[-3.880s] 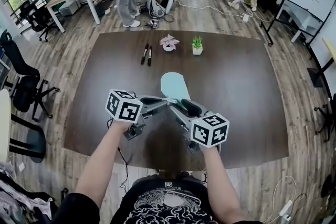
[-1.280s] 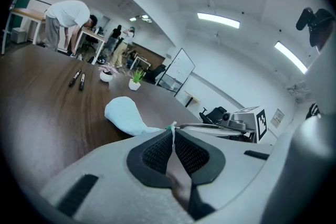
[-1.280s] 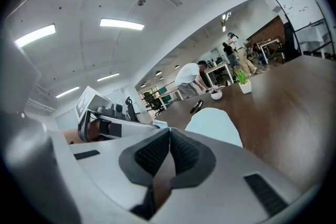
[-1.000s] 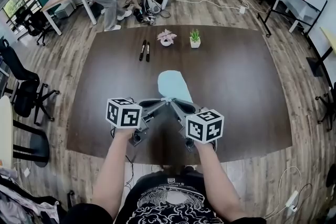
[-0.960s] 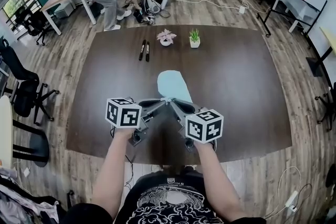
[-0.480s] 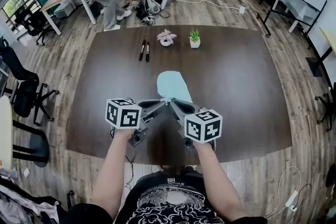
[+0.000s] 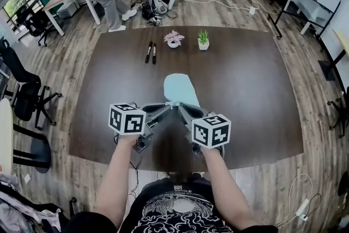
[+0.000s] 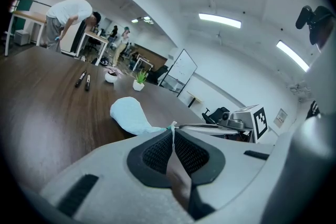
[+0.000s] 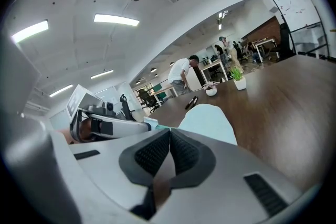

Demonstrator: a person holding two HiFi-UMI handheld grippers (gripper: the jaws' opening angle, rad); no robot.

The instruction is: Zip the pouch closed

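Both your tongs are closed, no gap between the pads in either gripper view.

Left tongs (image 8: 172, 129): a thin pale sliver with a teal bit sticks up between the pad tips. It sits at the near end of the pouch (image 7: 181, 89), so you're pinching the pouch there. Can't tell if it's the zip pull or just fabric.

Right tongs (image 9: 169, 131): pads together, pouch directly beyond the tips. Can't tell if anything is caught between them.

From the head view, the two tongs come in from left and right and meet tip to tip at the pouch's near, narrow end. The pouch is light blue, lying flat on the dark bench (image 7: 245, 90), roughly centre, with its wider end pointing away from you. Zip line not readable in any view.

Far side of the bench, well apart from the pouch: two markers (image 7: 151, 53) side by side, a pink plant pot (image 7: 174, 40) and a green plant pot (image 7: 203, 40).
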